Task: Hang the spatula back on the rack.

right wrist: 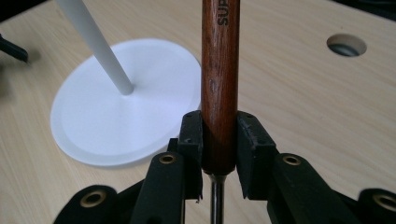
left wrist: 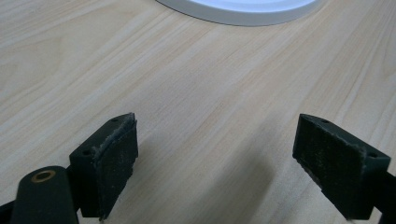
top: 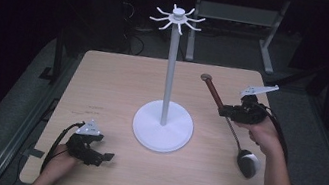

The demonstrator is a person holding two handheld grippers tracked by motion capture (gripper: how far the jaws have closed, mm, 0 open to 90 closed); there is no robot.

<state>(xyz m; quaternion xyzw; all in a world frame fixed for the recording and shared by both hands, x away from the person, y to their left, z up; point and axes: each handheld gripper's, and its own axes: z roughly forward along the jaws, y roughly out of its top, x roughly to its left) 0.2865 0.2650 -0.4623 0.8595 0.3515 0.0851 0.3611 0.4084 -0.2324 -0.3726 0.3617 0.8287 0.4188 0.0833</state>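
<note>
A white stand (top: pixel 173 63) with a round base (top: pixel 162 131) and hooked arms at its top (top: pixel 178 18) rises from the middle of the table. My right gripper (top: pixel 224 111) is shut on the reddish wooden handle (right wrist: pixel 219 84) of a ladle (top: pixel 216 97). The handle slants up toward the far left, and the metal bowl (top: pixel 247 163) hangs low near the table by the person's wrist. My left gripper (top: pixel 108 156) rests open near the table's front left, its pads (left wrist: pixel 114 161) wide apart over bare wood, with the base's rim (left wrist: pixel 243 16) ahead.
The wooden table (top: pixel 119 80) has a cable hole (right wrist: pixel 346 45) near its right side. Metal desk legs (top: pixel 268 49) stand on the dark floor behind it. Cables trail from both grippers.
</note>
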